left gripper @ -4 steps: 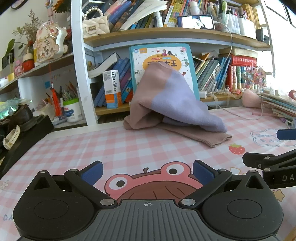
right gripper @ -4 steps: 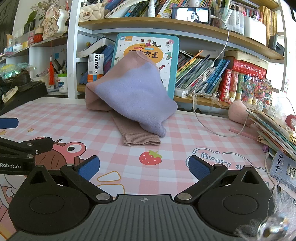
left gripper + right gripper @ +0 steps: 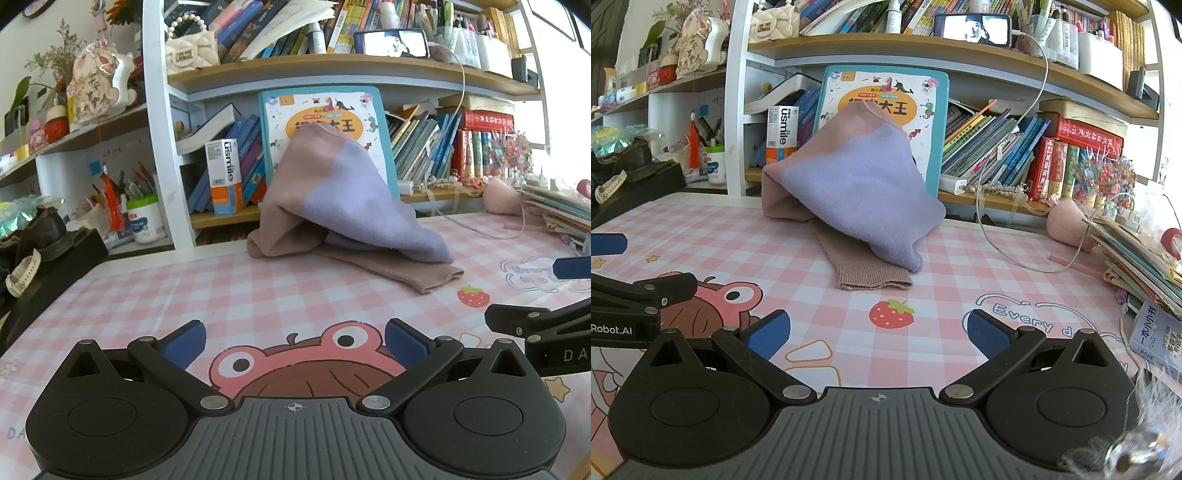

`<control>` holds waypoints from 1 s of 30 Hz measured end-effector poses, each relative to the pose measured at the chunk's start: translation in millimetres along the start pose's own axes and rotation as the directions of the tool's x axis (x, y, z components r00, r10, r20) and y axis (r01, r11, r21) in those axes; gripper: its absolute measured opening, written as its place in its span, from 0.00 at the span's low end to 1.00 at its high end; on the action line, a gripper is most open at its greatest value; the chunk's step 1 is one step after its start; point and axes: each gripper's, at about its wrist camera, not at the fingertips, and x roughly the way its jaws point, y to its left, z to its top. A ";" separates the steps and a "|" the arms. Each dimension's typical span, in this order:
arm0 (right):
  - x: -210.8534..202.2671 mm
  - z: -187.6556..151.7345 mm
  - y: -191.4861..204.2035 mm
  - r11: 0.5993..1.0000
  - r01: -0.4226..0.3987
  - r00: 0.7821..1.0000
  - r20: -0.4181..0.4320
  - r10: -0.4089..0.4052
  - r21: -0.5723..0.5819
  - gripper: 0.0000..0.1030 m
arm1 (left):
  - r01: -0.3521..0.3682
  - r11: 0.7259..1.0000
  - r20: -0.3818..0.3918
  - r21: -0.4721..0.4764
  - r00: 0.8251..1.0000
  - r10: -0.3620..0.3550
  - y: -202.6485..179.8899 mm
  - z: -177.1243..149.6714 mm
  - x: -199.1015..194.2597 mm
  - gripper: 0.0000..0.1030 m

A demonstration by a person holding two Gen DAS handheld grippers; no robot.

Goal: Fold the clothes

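While both tools hovered low over the bench (image 3: 122, 295), the left gripper (image 3: 294, 341) and the right gripper (image 3: 878, 328) had their fingers (image 3: 768, 332) spread wide and released, with nothing between them. The sweater (image 3: 864, 192), pink and lilac, sat in a heap at the far edge of the bench, leaning against a picture book (image 3: 923, 110) on the shelf; one ribbed cuff (image 3: 873, 277) trailed toward the grippers. Bare checked mat separated the fingers from the cuff. A book stack (image 3: 1137, 251) crowded the right edge.
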 end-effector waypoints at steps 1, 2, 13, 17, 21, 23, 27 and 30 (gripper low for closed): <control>0.0 0.1 0.0 1.000 0.000 1.000 0.000 0.000 0.000 1.00 | 0.002 1.000 -0.003 -0.003 1.000 -0.002 0.3 0.7 -0.2 1.00; 0.1 0.3 -0.1 1.000 0.000 1.000 -0.001 0.000 -0.001 1.00 | 0.005 1.000 -0.007 -0.005 1.000 -0.005 0.6 1.3 -0.6 1.00; -0.1 0.8 -0.2 1.000 0.001 1.000 -0.005 -0.001 -0.002 1.00 | 0.003 1.000 -0.034 -0.004 0.999 -0.003 -4.4 -1.0 3.1 1.00; 1.1 0.2 0.9 1.000 0.006 1.000 -0.010 -0.006 -0.003 1.00 | 0.004 1.000 -0.037 -0.002 0.999 -0.004 -4.4 -1.6 3.3 1.00; 3.3 0.6 0.9 1.000 0.002 1.000 -0.020 -0.002 -0.006 1.00 | 0.004 1.000 -0.044 -0.004 0.999 -0.005 -4.7 -1.9 3.6 1.00; 3.7 0.7 0.7 1.000 0.001 1.000 -0.025 -0.001 -0.007 1.00 | 0.006 1.000 -0.053 -0.009 0.999 -0.007 -2.9 -1.1 6.4 1.00; 4.2 0.5 0.5 1.000 -0.003 1.000 -0.028 0.003 -0.008 1.00 | 0.010 1.000 -0.067 -0.016 0.998 -0.011 -2.1 -1.2 8.8 1.00; 4.2 1.3 0.7 1.000 -0.003 1.000 -0.030 0.003 -0.009 1.00 | 0.014 1.000 -0.068 -0.016 0.998 -0.015 -2.2 -1.5 9.1 1.00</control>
